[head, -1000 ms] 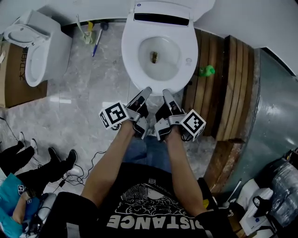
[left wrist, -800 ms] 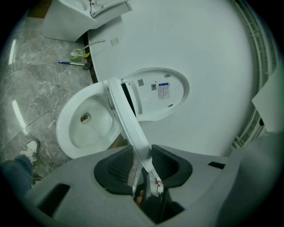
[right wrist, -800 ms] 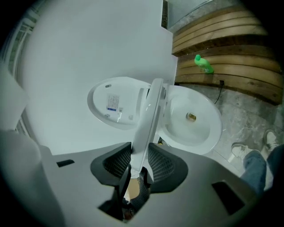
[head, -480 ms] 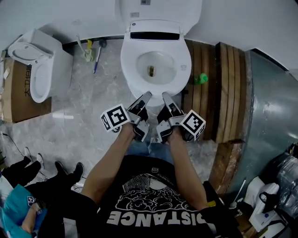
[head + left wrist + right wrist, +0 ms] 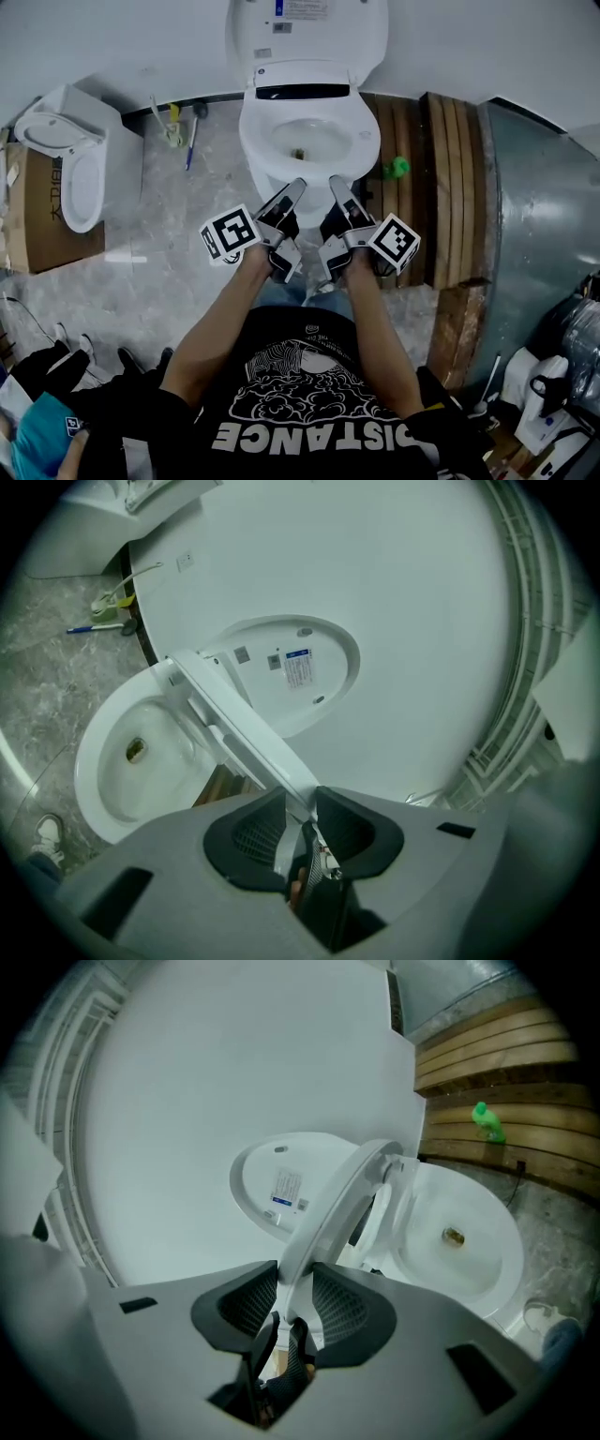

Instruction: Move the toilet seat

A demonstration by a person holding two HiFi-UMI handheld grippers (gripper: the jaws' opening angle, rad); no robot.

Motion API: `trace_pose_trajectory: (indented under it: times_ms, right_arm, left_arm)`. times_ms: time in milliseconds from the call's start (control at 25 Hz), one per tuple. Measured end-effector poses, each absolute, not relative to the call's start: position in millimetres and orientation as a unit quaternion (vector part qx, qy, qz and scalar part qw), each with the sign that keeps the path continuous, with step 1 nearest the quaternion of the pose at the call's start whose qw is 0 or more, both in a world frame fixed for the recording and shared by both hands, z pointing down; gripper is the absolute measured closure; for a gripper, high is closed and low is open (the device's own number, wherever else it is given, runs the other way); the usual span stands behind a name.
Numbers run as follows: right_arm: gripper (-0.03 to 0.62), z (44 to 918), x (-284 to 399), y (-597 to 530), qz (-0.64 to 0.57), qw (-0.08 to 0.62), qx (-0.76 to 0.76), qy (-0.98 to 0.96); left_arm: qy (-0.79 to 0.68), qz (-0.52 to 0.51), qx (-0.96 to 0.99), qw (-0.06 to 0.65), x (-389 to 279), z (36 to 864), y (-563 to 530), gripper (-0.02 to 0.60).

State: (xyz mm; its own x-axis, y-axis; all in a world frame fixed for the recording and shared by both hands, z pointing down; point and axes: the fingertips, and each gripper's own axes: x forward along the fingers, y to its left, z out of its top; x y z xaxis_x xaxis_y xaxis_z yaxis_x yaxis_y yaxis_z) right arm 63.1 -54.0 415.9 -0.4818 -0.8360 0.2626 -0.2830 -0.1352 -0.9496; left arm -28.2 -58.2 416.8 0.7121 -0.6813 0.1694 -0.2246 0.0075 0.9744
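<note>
The white toilet seat is tilted up off the bowl. Both grippers hold its front edge. My left gripper has the rim between its closing jaws, and the pads touch it. In the left gripper view the seat runs edge-on into the left gripper. My right gripper is shut on the rim beside it. The right gripper view shows the seat pinched in the right gripper. The lid stands upright against the wall.
A second white toilet sits on a cardboard box at the left. Small cleaning items lie by the wall. A green bottle rests on wooden planks to the right, beside a grey metal surface. A person sits at lower left.
The head view has tipped up, so the upright lid and wall now show. Both grippers stay on the seat's front edge and have risen a little with it.
</note>
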Motion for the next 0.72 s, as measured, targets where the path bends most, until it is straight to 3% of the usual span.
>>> trace_pose_trajectory:
  times_ms: [720]
  right_arm:
    - [0.483,363.8,62.9,-112.5,-0.55,0.254,-0.428,0.67]
  left_arm:
    - [-0.324,-0.208,0.715,0.583,-30.2,365.1,-115.0,0.474]
